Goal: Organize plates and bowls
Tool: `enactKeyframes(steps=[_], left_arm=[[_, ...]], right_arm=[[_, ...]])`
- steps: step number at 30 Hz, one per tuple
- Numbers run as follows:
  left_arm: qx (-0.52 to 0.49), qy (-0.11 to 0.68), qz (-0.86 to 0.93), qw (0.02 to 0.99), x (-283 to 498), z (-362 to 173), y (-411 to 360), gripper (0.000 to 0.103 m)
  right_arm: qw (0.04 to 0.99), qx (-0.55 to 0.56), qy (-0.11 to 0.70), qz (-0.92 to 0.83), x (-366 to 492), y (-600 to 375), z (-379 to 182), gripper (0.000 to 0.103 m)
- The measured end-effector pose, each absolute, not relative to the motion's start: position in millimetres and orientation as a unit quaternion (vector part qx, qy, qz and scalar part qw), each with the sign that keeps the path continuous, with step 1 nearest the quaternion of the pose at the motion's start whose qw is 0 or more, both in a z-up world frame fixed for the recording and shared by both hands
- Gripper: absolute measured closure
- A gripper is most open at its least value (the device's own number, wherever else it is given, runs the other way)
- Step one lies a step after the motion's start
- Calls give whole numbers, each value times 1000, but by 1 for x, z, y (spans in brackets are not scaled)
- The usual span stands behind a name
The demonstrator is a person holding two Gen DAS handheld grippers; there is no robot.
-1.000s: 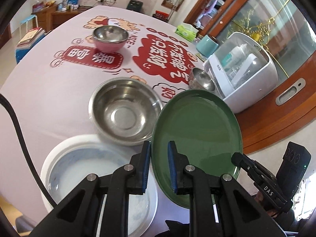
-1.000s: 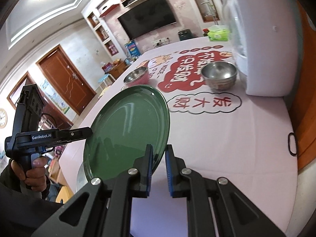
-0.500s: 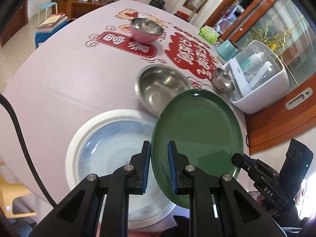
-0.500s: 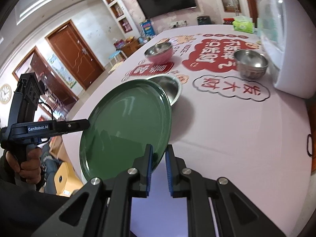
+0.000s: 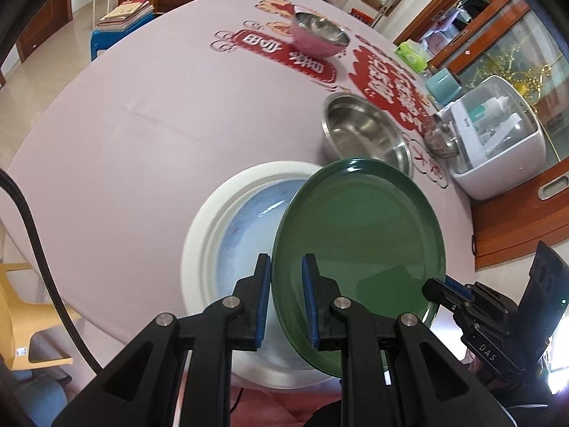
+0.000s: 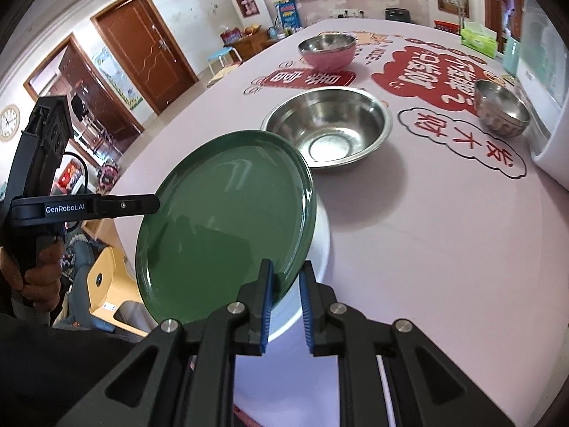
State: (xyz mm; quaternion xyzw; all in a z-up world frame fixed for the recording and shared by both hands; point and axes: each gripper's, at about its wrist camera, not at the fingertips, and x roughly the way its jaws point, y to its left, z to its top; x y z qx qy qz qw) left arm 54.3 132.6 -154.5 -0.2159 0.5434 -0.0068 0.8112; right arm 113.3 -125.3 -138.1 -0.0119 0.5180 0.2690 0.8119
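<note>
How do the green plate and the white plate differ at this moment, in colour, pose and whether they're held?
The green plate is dark green all over; the white plate has a white rim and a pale blue centre. The green plate is off the table, tilted, with the left gripper and right gripper each shut on its rim; the white plate lies flat on the table, ungripped. The green plate overlaps and partly hides the white one. Both are round and empty.

White sterilizer cabinet (image 5: 498, 135); green tissue box (image 6: 478, 39); blue stool (image 5: 106, 0).
</note>
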Motion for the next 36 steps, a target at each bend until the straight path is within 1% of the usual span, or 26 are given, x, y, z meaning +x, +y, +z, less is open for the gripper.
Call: enactKeyframes(steps=[16,27,32,34,36], left_arm=[[-217,582,15,783,52,-185,151,87],[-223,588,25,777,57,-193,153,87],[-229,588,28,776,58,-194,153,87],[-228,587,28,777,58,-193,153,87],[-229,584,27,779,58,-192,152,87]], right_arm=[[790,-57,554,256,113,-89,-160,84],[784,-82,559,258,115,-80,-166,79],[784,-92,557,259,114,-78,-166,73],[783,-92,559,257,115,-79,-167,66],[780,-90,563,259,116,-80,-169,65]])
